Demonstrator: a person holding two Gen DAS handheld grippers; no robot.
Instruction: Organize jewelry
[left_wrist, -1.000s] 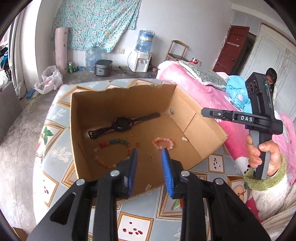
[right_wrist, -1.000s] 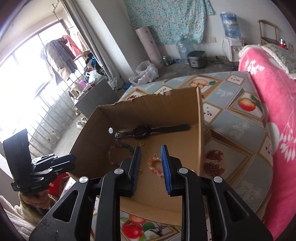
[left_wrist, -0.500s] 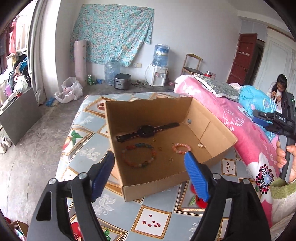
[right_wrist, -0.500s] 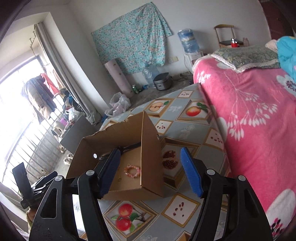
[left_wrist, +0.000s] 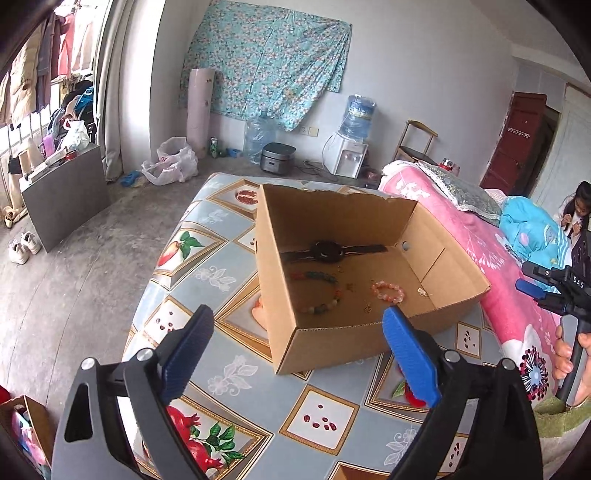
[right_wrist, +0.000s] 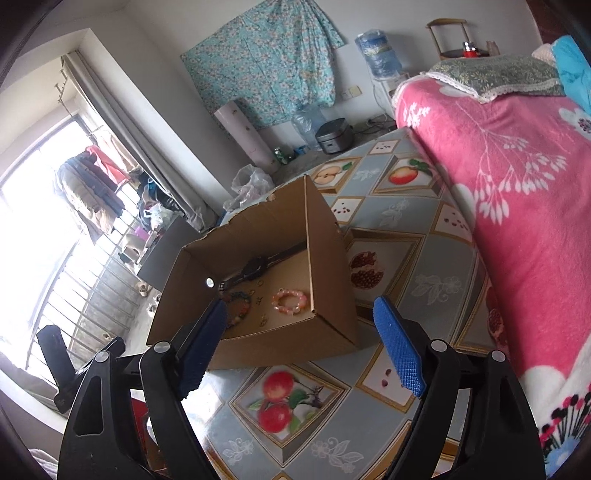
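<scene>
Both claws, left claw (left_wrist: 297, 354) and right claw (right_wrist: 299, 347), spread wide, empty, jaws just opened, hovering short of cardboard box (left_wrist: 332, 343) on desk (left_wrist: 207, 280). Watch (left_wrist: 327, 252), bead bracelets (left_wrist: 388, 291) lie loose inside. Step: approach, nothing picked. Next: reach in, close on one piece.

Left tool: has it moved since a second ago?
Yes. The left tool has backed away from the cardboard box, its jaws just opening, nothing between them.

Those tiny gold bits (left_wrist: 367, 307) on the box floor are too small to identify, and the right gripper (left_wrist: 543, 291) gets cut off by the frame's right edge.
</scene>
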